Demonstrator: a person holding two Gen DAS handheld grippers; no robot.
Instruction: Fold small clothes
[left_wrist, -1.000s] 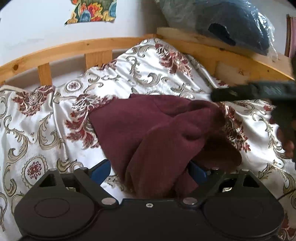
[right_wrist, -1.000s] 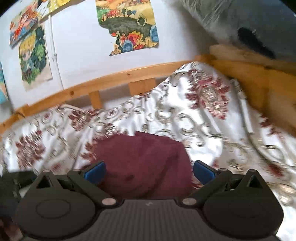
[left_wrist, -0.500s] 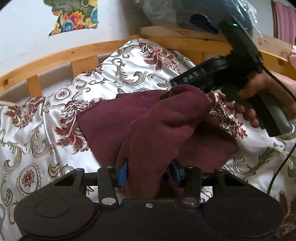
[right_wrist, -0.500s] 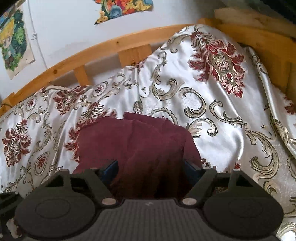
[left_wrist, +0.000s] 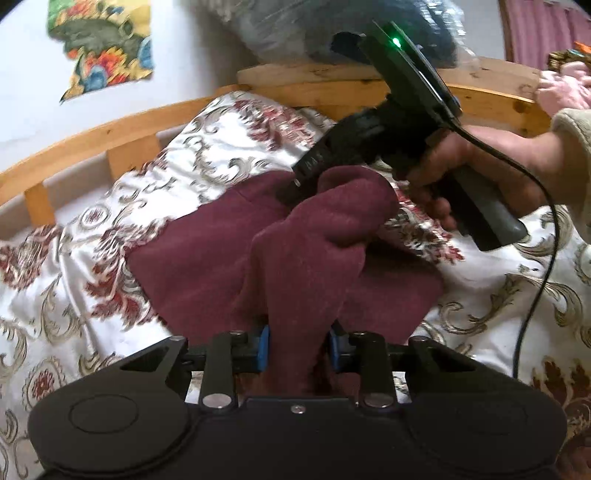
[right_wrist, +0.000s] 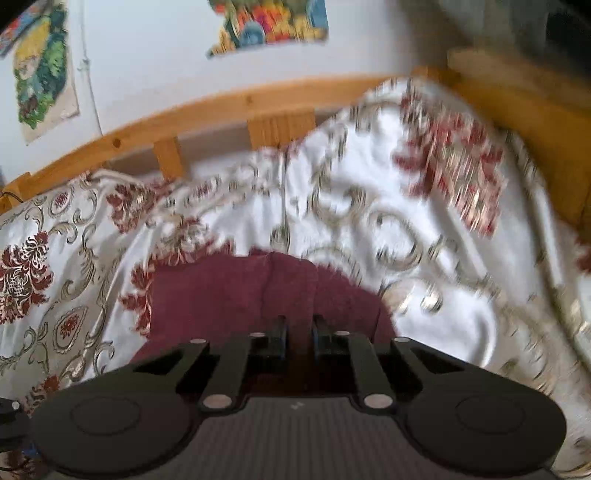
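A maroon fleece garment (left_wrist: 221, 266) lies crumpled on the floral bedspread (left_wrist: 92, 258). My left gripper (left_wrist: 299, 349) is closing its jaws, and its blue pads pinch a raised fold at the garment's near edge. In the left wrist view my right gripper (left_wrist: 295, 184) reaches in from the right in a person's hand (left_wrist: 461, 166), its tips buried in the cloth's far right corner. In its own view the right gripper (right_wrist: 298, 338) is closing, with a narrow ridge of the garment (right_wrist: 221, 295) squeezed between its pads.
A wooden bed rail (left_wrist: 110, 129) curves along the back against a white wall with paper pictures (right_wrist: 269, 22). A dark bundle in plastic (left_wrist: 332, 29) sits on the rail's corner. A black cable (left_wrist: 535, 258) trails from the right gripper over the bedspread.
Both grippers went from wide open to pinched on the maroon garment. The right gripper came in from the right onto the far corner, and the cloth bunched into a raised fold.
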